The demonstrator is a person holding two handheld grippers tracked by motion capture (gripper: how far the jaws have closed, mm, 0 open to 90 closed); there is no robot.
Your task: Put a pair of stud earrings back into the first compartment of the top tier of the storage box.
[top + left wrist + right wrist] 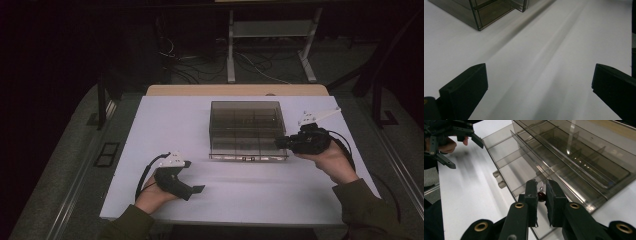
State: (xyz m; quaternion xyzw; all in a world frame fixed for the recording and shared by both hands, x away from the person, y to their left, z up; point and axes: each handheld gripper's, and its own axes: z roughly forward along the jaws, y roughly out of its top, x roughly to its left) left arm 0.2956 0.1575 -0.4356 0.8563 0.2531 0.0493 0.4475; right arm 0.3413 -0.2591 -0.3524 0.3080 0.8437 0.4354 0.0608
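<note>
A smoky clear compartment box stands in the middle of the white table, with its drawer-like tray pulled towards the near edge. My right gripper is at the box's near right corner. In the right gripper view its jaws are shut on a small dark red bead with a silver hook, above a front compartment of the box. My left gripper lies low over the table to the near left, apart from the box. Its jaws stand open with nothing between them, and the box's corner is ahead.
Small latches sit on the box's near edge. A wooden strip borders the table's far side. Beyond it are a metal stand and loose cables on the floor. White table surface spreads between the two grippers.
</note>
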